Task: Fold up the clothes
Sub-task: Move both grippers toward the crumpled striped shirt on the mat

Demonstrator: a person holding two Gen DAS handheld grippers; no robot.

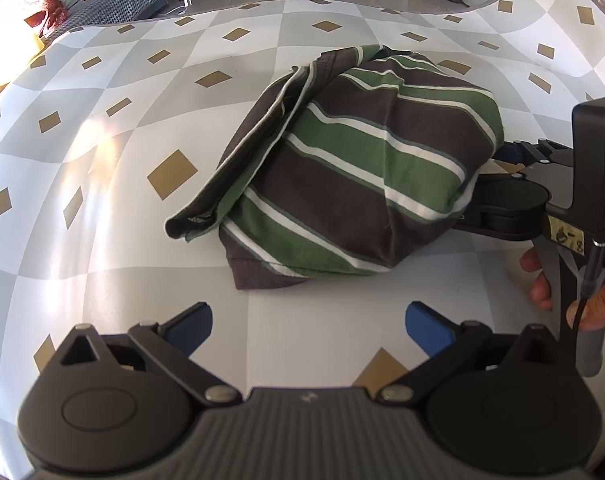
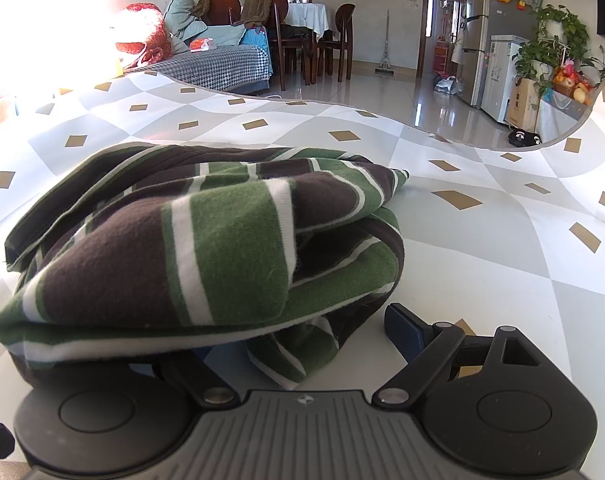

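The striped garment [image 1: 342,176] is lying bunched in a loose fold near the middle of the checked table surface [image 1: 114,152]. The left gripper [image 1: 308,326] is hovering just short of the garment's near hem, jaws spread and empty. The right gripper [image 2: 298,340] is lying at the garment's right edge, jaws apart, cloth draping over one finger; no clamping is visible.
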